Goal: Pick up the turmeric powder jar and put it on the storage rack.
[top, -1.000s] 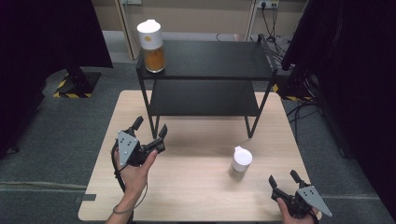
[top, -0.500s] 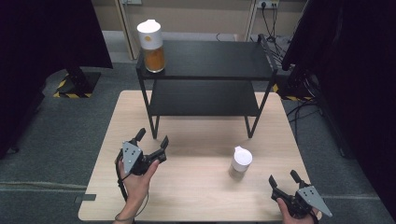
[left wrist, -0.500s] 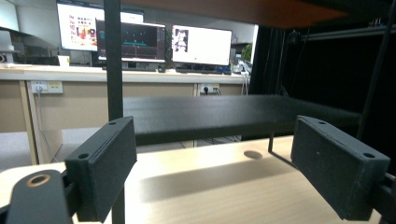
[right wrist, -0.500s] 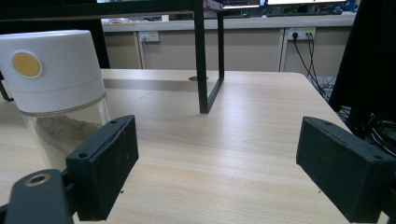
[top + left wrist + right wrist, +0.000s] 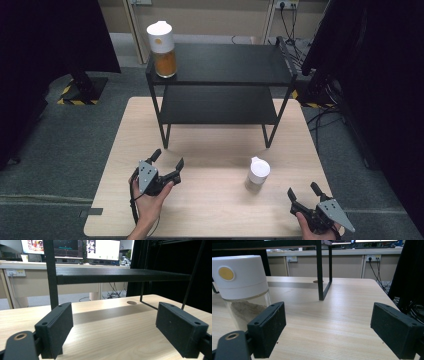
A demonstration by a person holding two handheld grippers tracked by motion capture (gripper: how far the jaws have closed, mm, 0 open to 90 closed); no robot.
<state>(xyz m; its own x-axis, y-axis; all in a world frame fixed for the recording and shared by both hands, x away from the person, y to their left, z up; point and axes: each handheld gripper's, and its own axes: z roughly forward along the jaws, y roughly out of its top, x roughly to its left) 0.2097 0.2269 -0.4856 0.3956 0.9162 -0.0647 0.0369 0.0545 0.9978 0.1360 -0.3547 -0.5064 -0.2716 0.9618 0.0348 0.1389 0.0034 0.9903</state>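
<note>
A small clear jar with a white lid [image 5: 258, 173] holding pale powder stands on the wooden table [image 5: 210, 150], right of centre; in the right gripper view the same jar [image 5: 243, 287] sits beyond the left jaw. A taller white-lidded jar of orange contents [image 5: 162, 49] rests on the top left of the black two-tier shelf [image 5: 220, 65]. My left gripper [image 5: 167, 161] sits low over the table's front left, open and empty, facing the shelf [image 5: 120, 275]. My right gripper [image 5: 303, 192] is at the front right corner, open and empty, a short way right of the small jar.
The shelf's black legs [image 5: 320, 270] stand on the rear half of the table. Dark curtains hang on both sides; a striped floor base [image 5: 82, 90] lies at the left. Cables [image 5: 292, 20] run behind the table, and monitors [image 5: 82, 248] sit on a far desk.
My left gripper has come down and toward the front of the table, ending low over its surface. The right gripper and both jars have stayed where they were.
</note>
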